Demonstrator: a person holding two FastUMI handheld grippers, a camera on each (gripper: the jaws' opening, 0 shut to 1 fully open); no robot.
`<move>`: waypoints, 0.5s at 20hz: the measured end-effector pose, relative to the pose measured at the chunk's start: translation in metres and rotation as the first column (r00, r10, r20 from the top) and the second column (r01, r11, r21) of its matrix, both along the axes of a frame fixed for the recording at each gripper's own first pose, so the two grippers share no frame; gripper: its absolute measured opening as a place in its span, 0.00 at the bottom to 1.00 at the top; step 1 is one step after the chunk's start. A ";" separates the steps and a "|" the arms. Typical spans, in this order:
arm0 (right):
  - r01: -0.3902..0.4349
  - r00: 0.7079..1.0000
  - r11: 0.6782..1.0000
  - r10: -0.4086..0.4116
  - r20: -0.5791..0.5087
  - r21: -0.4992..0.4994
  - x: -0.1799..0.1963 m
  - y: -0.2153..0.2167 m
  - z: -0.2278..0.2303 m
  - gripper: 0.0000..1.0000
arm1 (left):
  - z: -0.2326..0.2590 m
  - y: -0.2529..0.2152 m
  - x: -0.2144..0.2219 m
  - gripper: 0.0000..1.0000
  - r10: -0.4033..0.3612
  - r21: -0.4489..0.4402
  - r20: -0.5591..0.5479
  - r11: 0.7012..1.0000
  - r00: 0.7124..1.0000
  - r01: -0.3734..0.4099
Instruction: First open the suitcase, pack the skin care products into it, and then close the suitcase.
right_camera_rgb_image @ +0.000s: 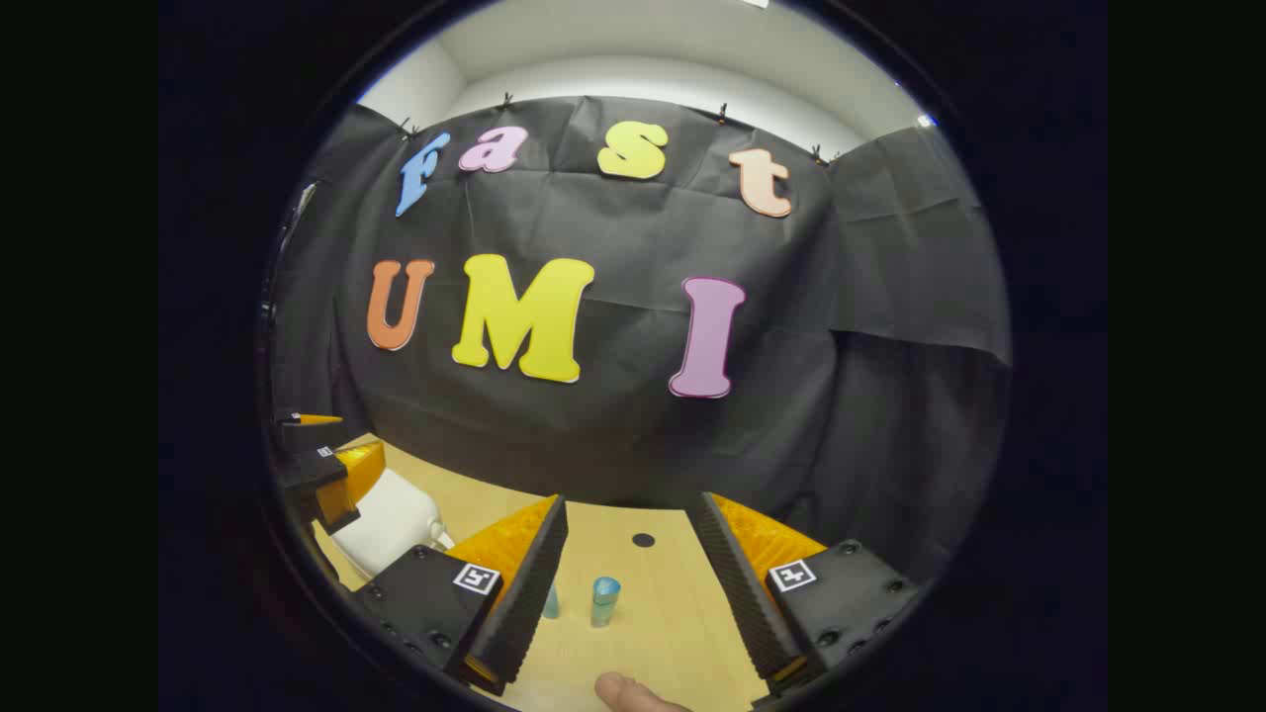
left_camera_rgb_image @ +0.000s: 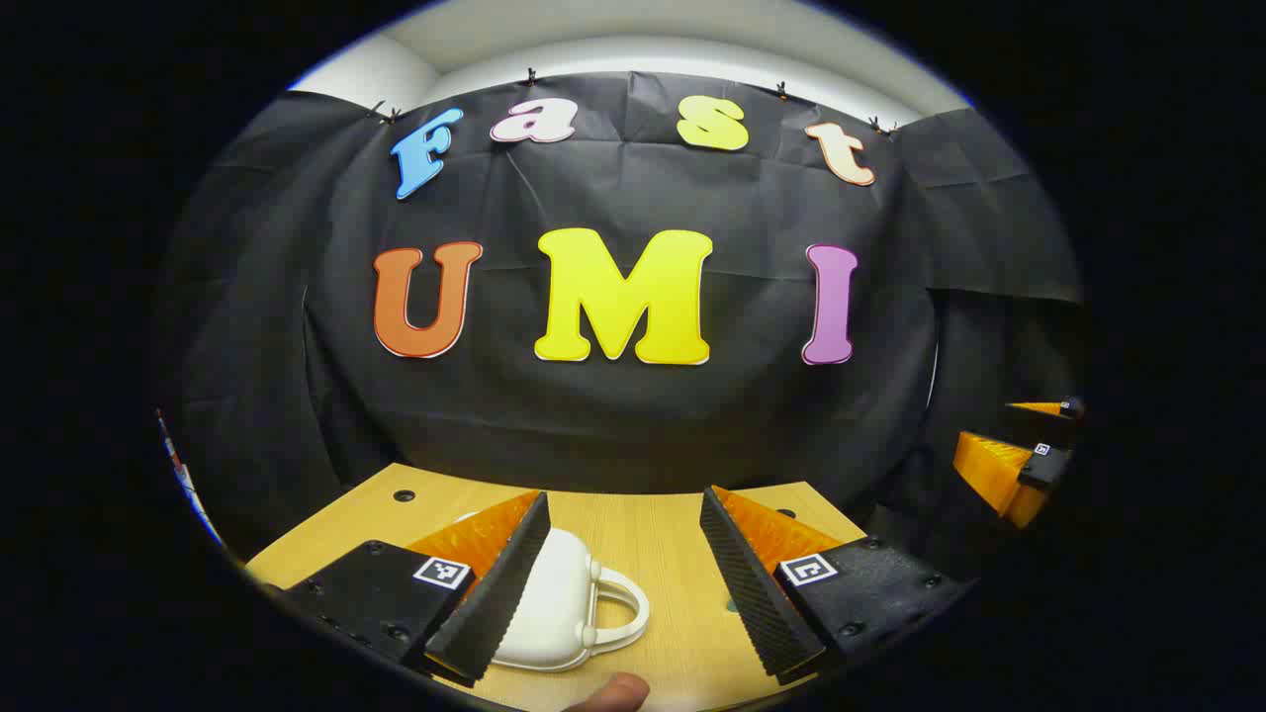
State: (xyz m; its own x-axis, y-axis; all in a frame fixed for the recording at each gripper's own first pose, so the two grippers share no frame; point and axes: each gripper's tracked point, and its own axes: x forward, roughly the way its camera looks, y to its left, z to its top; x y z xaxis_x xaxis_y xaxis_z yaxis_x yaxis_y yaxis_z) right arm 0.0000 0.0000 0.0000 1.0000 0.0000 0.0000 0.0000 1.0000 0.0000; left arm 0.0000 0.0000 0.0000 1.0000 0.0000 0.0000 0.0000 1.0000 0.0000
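The white suitcase [left_camera_rgb_image: 559, 603] is lying closed on the surface [left_camera_rgb_image: 663, 554], just ahead of the left hand-held gripper [left_camera_rgb_image: 623, 583], whose jaws are being held apart. Two small bottles [right_camera_rgb_image: 604, 600] are waiting unpacked before the right hand-held gripper [right_camera_rgb_image: 628, 593], likewise spread. Nothing is judged done yet.

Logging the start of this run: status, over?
Left gripper open above closed white hard-shell suitcase. Right gripper open, small translucent blue bottle ahead on wooden table. Nothing blocking.

Suitcase [left_camera_rgb_image: 554, 603] smooth white plastic, probably; table [left_camera_rgb_image: 653, 539] matt wood-grain; wall cloth creased.
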 end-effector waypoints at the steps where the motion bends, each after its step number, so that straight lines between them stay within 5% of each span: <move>1: -0.004 1.000 1.000 0.004 -0.004 -0.002 0.004 0.000 -0.002 0.79 | 0.001 -0.001 0.002 0.98 -0.006 -0.018 -0.004 1.000 1.000 0.006; 10: -0.056 0.998 0.998 0.057 -0.026 0.022 0.024 0.010 -0.010 0.80 | 0.009 -0.014 0.006 0.98 -0.014 0.009 0.001 1.000 1.000 0.014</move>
